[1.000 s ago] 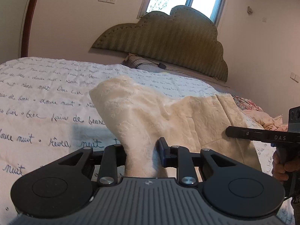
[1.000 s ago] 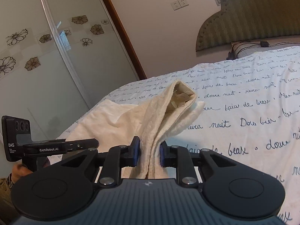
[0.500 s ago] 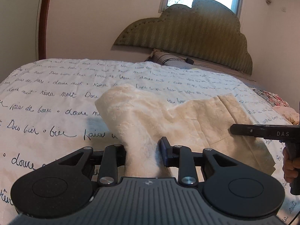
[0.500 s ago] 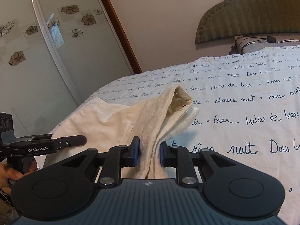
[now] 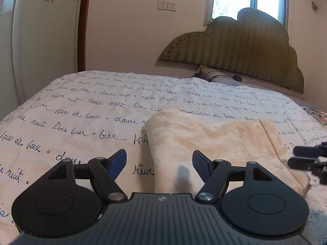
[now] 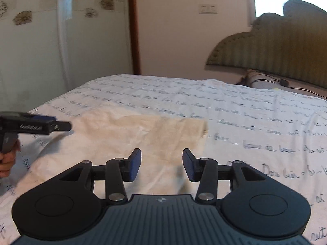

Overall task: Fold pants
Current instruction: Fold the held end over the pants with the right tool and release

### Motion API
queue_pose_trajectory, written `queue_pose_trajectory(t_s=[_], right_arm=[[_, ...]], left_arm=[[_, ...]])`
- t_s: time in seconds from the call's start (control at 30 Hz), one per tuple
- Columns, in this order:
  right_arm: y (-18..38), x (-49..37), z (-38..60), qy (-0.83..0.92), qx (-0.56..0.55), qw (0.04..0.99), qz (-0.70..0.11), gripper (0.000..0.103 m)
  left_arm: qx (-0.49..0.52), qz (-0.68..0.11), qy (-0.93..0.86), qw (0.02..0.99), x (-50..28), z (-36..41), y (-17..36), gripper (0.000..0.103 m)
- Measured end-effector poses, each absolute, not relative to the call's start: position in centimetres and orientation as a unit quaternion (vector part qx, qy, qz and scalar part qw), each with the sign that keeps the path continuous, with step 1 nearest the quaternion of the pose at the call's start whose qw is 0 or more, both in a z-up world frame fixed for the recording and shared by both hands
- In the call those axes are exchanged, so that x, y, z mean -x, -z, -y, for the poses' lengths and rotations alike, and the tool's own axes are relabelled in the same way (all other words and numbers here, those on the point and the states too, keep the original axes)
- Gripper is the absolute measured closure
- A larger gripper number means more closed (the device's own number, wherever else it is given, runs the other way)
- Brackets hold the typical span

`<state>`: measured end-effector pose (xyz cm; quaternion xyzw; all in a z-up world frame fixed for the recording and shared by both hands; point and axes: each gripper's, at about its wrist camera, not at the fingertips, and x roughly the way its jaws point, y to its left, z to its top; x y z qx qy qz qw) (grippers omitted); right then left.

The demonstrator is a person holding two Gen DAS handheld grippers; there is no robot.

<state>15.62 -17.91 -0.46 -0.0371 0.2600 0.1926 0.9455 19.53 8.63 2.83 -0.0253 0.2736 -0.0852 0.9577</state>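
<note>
The cream pants (image 5: 220,143) lie folded and flat on the bed; they also show in the right wrist view (image 6: 130,134). My left gripper (image 5: 159,164) is open and empty, just above the near left edge of the pants. My right gripper (image 6: 161,165) is open and empty, just above the near right part of the pants. The right gripper's fingers (image 5: 304,161) show at the right edge of the left wrist view. The left gripper's fingers (image 6: 40,125) show at the left of the right wrist view, held by a hand.
The bed has a white cover with dark script (image 5: 92,110). A green padded headboard (image 5: 245,57) and a pillow with a cable (image 5: 220,76) are at the far end. A glass sliding door (image 6: 51,40) stands to the left. Patterned cloth (image 5: 318,116) lies at the right edge.
Both grippers were shut on the pants and held them raised. Now both have let go and opened, and the pants lie flat on the bed.
</note>
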Motion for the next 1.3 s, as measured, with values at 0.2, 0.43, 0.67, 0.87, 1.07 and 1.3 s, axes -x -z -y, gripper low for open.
queue_pose_trajectory(t_s=[0.2,0.43,0.67,0.87,1.07,1.3], right_arm=[[2.7,-16.0,17.2,-0.142,0.044,0.942,-0.302,0.061],[3.4,-14.4,15.1,-0.168,0.074,0.937,-0.296,0.054],[1.6,-11.8,15.3,-0.152,0.011,0.947,-0.282,0.046],[1.1,-8.6,14.4,-0.15,-0.003,0.946,-0.287,0.031],[1.0,-5.9,13.6,-0.137,-0.007,0.941,-0.309,0.018],[0.8,-3.4,12.4,-0.143,-0.008,0.931,-0.335,0.018]], left_arm=[[0.004,-0.325,0.076,0.943,-19.8,-8.0,-0.4,0.023],[0.012,-0.325,0.06,0.944,-18.7,-8.2,-0.5,0.016],[0.012,-0.315,0.058,0.947,-15.9,-7.5,-2.0,0.019],[0.007,-0.32,0.071,0.945,-13.1,-5.9,-2.2,0.018],[-0.007,-0.324,0.071,0.943,-10.4,-4.6,-2.2,0.015],[-0.012,-0.336,0.074,0.939,-8.1,-4.0,-1.8,0.013]])
